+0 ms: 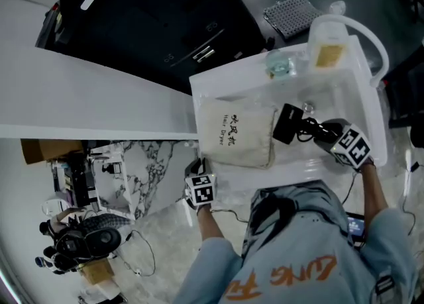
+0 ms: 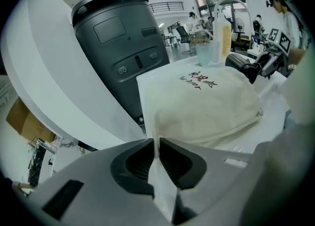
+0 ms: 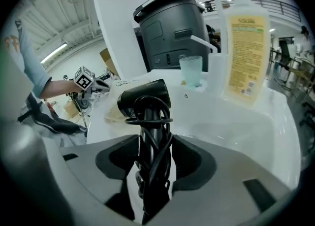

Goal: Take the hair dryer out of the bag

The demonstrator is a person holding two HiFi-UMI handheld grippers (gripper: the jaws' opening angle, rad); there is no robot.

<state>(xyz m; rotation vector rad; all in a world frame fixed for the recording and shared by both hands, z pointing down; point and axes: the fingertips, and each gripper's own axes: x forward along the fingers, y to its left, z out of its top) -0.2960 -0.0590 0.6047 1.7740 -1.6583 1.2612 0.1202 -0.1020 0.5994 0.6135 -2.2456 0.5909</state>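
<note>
Gripping the hair dryer (image 3: pixel 143 98) by its handle, my right tool (image 3: pixel 155 157) has both jaws pressed against the black grip. The cord (image 3: pixel 156 121) is wound in loops round that handle and sits between the jaws too. The dryer's barrel points away from me and to the left in the right gripper view. It is fully clear of the bag (image 1: pixel 235 130), held above the white counter (image 1: pixel 218 83) over the shallow basin (image 3: pixel 231 121).

My left tool (image 2: pixel 157 153) is clenched on the bag, its jaws nearly together with a thin fold of the cream fabric pinched between them at the near edge. From there the bag lies flat on the counter. Its dark lettering (image 2: pixel 199 80) faces up, and its far end swells a little.

In the head view the dryer's nozzle sits just beside the bag's right edge, and I cannot tell whether it touches.

Beyond the dryer, a pale blue-green cup (image 3: pixel 191 70) stands at the back of the counter. A tall bottle (image 3: pixel 243 48) of yellowish liquid with a printed label stands to its right. A white arched faucet (image 1: pixel 372 39) curves over that corner.

Behind the counter's far edge stands a large black machine (image 2: pixel 123 48) with a slanted front panel and a few buttons.
</note>
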